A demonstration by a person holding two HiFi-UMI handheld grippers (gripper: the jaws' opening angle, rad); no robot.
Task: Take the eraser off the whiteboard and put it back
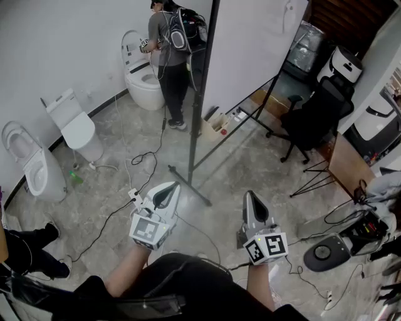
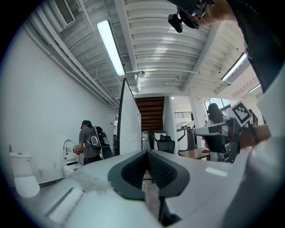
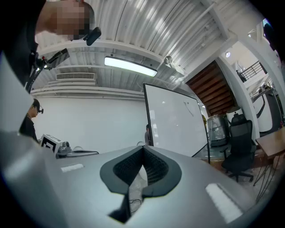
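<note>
1. Ahead, the whiteboard [image 1: 250, 50] stands upright, well apart from both your grippers.
2. Your left gripper [image 1: 166, 191] points level, with its jaws closed together and nothing between them.
3. Your right gripper [image 1: 250, 200] points level, clenched and empty.
4. A small pale shape, apparently the eraser [image 1: 289, 10], sits high on the whiteboard's face.

The white, black-framed whiteboard [image 1: 250, 50] stands upright.
</note>
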